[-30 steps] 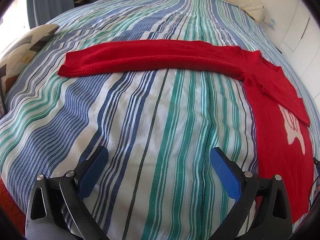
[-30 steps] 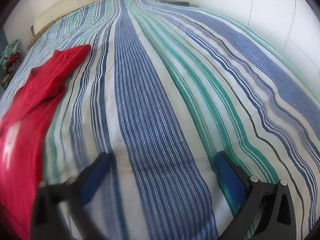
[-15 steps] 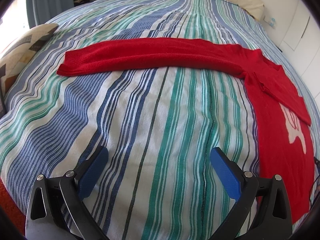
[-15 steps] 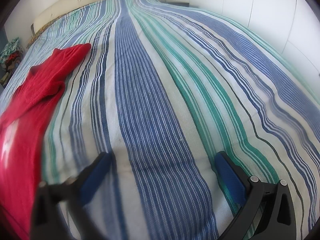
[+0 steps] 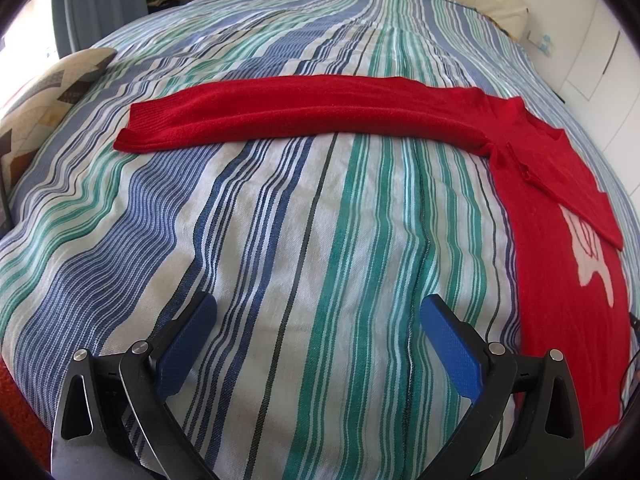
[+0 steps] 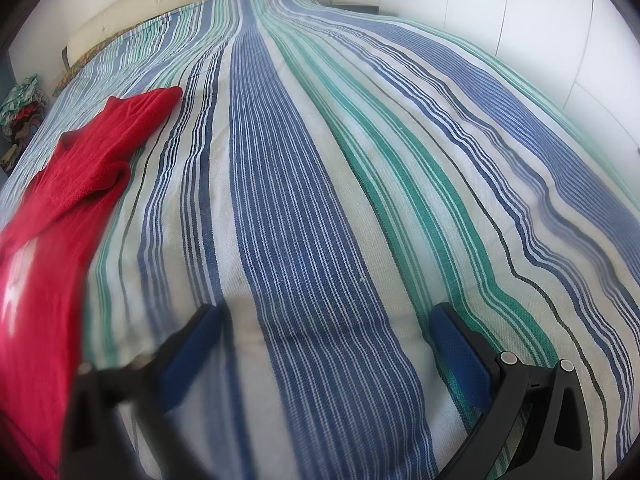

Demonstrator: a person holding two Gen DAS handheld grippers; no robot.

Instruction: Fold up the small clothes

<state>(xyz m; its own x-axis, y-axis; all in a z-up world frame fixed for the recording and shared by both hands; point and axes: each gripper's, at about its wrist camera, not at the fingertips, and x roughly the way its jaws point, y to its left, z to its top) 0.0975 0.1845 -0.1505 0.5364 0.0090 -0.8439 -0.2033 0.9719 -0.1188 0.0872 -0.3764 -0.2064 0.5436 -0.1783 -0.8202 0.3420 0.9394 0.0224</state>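
A red knit sweater (image 5: 560,264) with a white motif lies flat on the striped bed. One long sleeve (image 5: 288,116) stretches out to the left across the bedspread, cuff at the far left. My left gripper (image 5: 318,320) is open and empty, over bare bedspread well short of the sleeve. In the right wrist view the sweater (image 6: 60,208) lies at the left, its shoulder pointing up the bed. My right gripper (image 6: 326,332) is open and empty over bare bedspread to the right of the sweater.
The striped bedspread (image 5: 280,240) covers the whole bed. A patterned cushion (image 5: 48,92) lies at the left edge. A cream headboard (image 6: 172,24) stands at the far end, white cupboard doors (image 6: 540,32) at the right. A clothes pile (image 6: 20,108) lies beyond the bed.
Both views have shifted only slightly; the sweater sits a touch further right in the right wrist view. Both grippers stay open and empty.
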